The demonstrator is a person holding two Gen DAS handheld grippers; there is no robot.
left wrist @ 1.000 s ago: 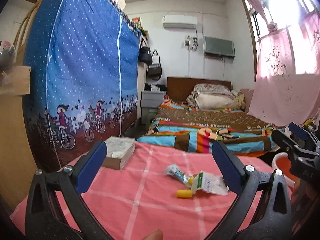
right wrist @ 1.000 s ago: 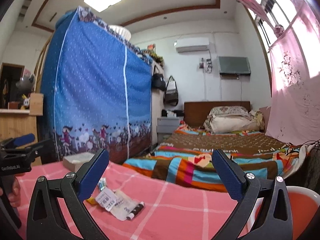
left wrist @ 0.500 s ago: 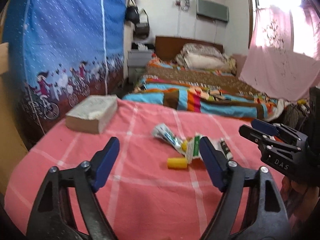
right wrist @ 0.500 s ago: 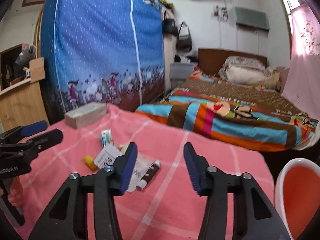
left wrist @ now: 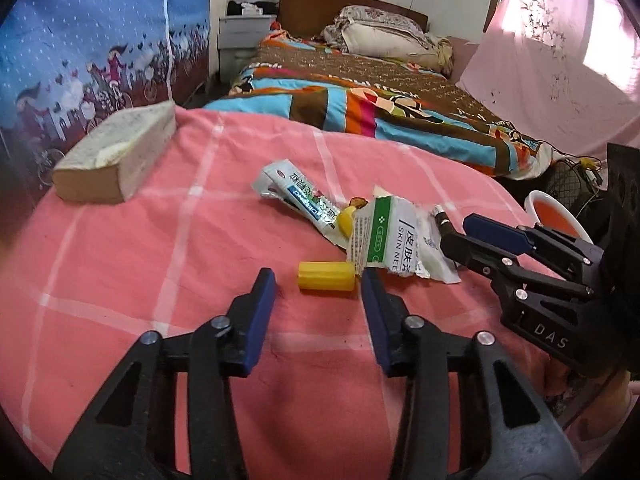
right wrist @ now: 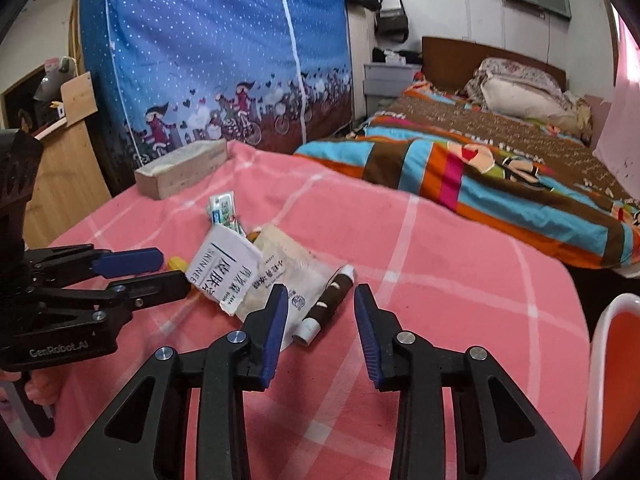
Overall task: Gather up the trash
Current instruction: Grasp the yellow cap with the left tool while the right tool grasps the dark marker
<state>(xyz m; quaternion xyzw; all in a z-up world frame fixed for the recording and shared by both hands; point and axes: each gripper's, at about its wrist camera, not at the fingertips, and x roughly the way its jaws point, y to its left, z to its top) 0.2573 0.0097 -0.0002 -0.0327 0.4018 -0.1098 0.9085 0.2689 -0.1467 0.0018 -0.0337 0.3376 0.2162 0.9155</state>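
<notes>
Trash lies on the pink checked cloth (left wrist: 140, 260): a yellow cap (left wrist: 326, 275), a squeezed toothpaste tube (left wrist: 304, 196), a torn white-and-green box (left wrist: 386, 240) on a white wrapper, and a brown-and-white tube (right wrist: 326, 304). My left gripper (left wrist: 318, 278) is open and empty, its tips on either side of the yellow cap. My right gripper (right wrist: 320, 292) is open and empty, its tips just short of the brown tube. The torn box (right wrist: 224, 274) and the left gripper (right wrist: 132, 268) also show in the right wrist view.
A tissue box (left wrist: 116, 160) sits at the cloth's far left. An orange bin with a white rim (right wrist: 616, 380) stands off the right edge. A striped quilt on a bed (left wrist: 380, 108) lies beyond, and a blue fabric wardrobe (right wrist: 216, 52) stands to the left.
Both grippers have dropped and moved forward toward the trash pile, and both have narrowed. The left one now flanks the yellow cap; the right one nears the brown tube.
</notes>
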